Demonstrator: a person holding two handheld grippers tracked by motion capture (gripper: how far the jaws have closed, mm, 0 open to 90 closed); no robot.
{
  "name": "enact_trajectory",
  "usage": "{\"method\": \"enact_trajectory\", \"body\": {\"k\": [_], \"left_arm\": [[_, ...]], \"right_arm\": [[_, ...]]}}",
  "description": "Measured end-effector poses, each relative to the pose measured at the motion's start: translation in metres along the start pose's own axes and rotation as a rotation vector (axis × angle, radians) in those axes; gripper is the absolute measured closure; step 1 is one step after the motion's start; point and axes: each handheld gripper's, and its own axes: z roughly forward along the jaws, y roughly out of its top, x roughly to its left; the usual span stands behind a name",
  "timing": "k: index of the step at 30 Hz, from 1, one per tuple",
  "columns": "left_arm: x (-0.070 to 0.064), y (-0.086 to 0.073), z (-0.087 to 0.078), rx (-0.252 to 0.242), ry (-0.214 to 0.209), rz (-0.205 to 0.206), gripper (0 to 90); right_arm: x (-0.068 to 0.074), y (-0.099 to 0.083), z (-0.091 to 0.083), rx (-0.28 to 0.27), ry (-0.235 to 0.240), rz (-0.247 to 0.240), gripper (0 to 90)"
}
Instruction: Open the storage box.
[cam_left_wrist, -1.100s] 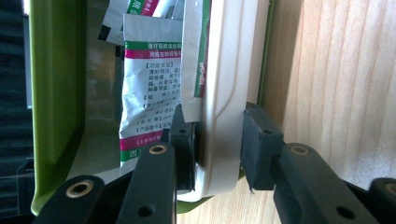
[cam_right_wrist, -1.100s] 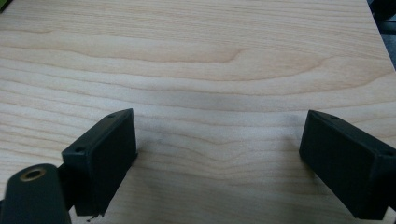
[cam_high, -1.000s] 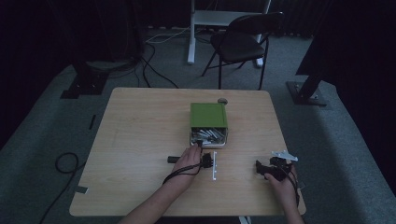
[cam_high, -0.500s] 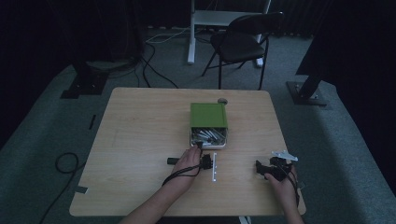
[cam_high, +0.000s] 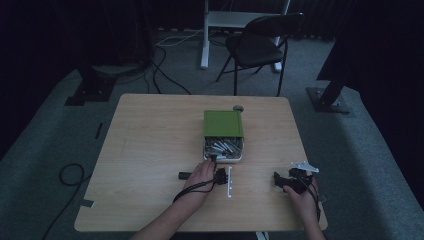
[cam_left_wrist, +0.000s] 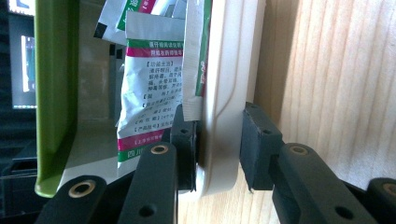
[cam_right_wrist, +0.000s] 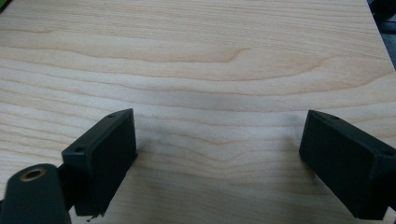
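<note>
A cream box (cam_high: 241, 156) with a raised green lid (cam_high: 223, 123) stands at the table's middle, packed with several white sachets (cam_high: 223, 146). My left gripper (cam_high: 215, 161), turned on its side, meets the box's near rim. In the left gripper view the box wall (cam_left_wrist: 224, 84) stands between the jaws of the left gripper (cam_left_wrist: 217, 140); one pad presses it from inside beside a printed sachet (cam_left_wrist: 149, 84), the other from outside. The green lid (cam_left_wrist: 56, 93) rises at that view's left. My right gripper (cam_high: 278, 181) rests at the front right, open over bare wood (cam_right_wrist: 219, 158).
A small black object (cam_high: 184, 175) lies left of the left hand, and a white strip (cam_high: 229, 181) lies just right of it. A small round thing (cam_high: 238, 108) sits behind the box. A folding chair (cam_high: 260, 45) and floor cables (cam_high: 165, 75) stand beyond the table (cam_high: 150, 135).
</note>
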Motion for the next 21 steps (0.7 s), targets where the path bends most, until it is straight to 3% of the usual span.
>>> {"method": "enact_trajectory", "body": {"k": [21], "left_arm": [[-0.012, -0.001, -0.024, -0.017, 0.004, 0.001, 70.4]], "right_arm": [[0.0, 0.0, 0.0, 0.0, 0.0, 0.0, 10.5]]}}
